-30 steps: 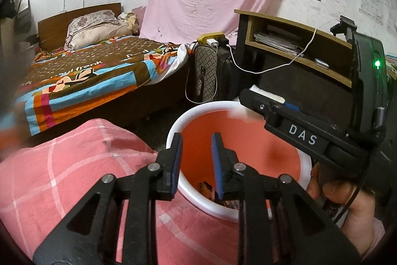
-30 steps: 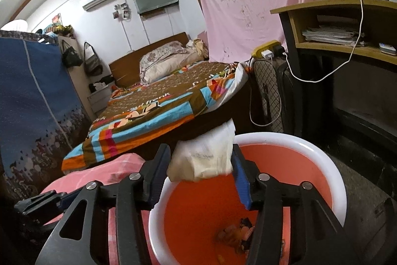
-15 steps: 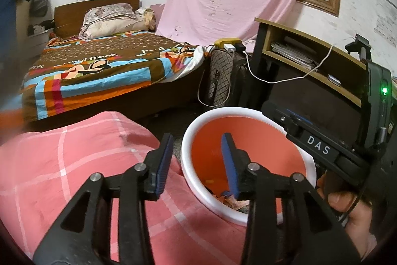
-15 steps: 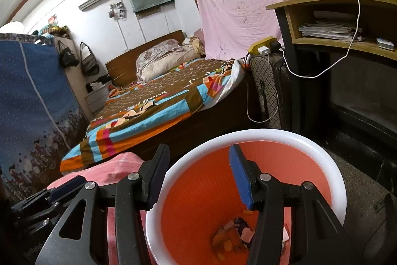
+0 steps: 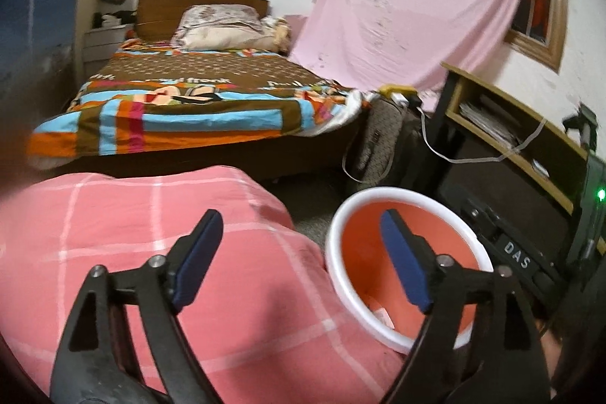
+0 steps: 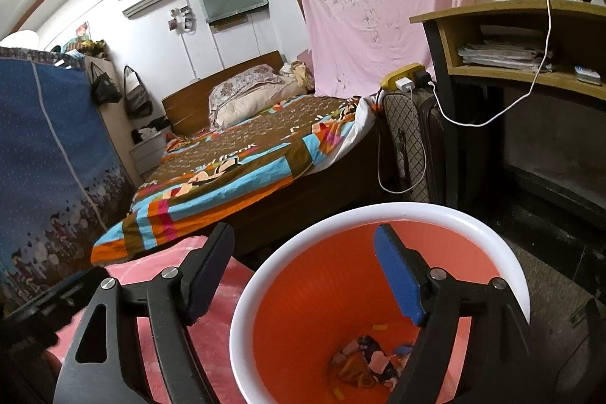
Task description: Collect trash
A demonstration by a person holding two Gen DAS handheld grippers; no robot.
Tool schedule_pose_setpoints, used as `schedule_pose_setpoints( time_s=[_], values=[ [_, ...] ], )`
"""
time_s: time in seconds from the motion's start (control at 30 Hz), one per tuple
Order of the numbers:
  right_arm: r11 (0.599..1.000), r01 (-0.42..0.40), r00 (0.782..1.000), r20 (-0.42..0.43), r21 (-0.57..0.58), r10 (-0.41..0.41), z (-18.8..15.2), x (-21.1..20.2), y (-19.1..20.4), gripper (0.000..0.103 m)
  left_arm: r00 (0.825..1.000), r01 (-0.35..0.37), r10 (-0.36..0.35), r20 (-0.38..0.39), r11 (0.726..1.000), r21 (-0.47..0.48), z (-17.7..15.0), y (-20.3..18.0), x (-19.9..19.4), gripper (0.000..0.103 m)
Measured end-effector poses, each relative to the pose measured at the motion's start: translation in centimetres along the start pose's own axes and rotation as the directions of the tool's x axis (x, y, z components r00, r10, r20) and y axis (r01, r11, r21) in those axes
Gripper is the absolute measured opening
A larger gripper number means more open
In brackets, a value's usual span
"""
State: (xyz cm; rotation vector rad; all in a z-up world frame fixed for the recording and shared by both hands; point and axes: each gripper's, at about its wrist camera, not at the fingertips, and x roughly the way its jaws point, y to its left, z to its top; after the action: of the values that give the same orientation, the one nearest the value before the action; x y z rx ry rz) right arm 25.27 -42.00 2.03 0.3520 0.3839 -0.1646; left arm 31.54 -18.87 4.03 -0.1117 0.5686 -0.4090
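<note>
Left hand-held gripper (image 5: 299, 256): jaws just opened wide, nothing between them, over the pink checked blanket (image 5: 132, 233) beside the bin (image 5: 337, 275). Right hand-held gripper (image 6: 303, 267): jaws also just opened, empty, above the white-rimmed orange bin (image 6: 378, 211). Trash scraps (image 6: 371, 362) lie on the bin's bottom. Bed (image 6: 235, 158) beyond.

Orange bin (image 6: 314, 290) with white rim; pink blanket (image 5: 151, 214) checked in white; bedspread (image 5: 197, 101) striped brown, blue, orange; pink wall sheet (image 5: 416, 6).
</note>
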Motion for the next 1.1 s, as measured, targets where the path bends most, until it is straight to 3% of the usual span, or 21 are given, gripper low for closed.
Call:
schedule_pose_setpoints(
  time_s=[0.1,0.2,0.67,1.1],
  values=[
    [1.000,0.008,1.000,0.004,-0.011,-0.008,-0.1,-0.1,0.5,0.088,0.999,-0.040,0.040,0.021,0.999,-0.026,0.0,1.1,-0.7,0.085],
    [0.999,0.013,1.000,0.014,-0.030,-0.012,-0.2,-0.3,1.0,0.103,0.995,-0.085,0.087,0.056,0.995,-0.044,-0.2,2.0,-1.5,0.088],
    [0.994,0.011,0.996,0.086,-0.106,-0.002,-0.6,-2.1,3.3,0.103,0.978,-0.180,0.184,0.102,0.983,-0.040,-0.5,4.5,-4.5,0.088],
    [0.984,-0.054,0.982,0.170,-0.168,0.082,-1.1,-5.8,6.1,0.103,0.954,-0.237,0.245,0.174,0.969,-0.061,-1.8,6.4,-9.2,0.088]
  ],
)
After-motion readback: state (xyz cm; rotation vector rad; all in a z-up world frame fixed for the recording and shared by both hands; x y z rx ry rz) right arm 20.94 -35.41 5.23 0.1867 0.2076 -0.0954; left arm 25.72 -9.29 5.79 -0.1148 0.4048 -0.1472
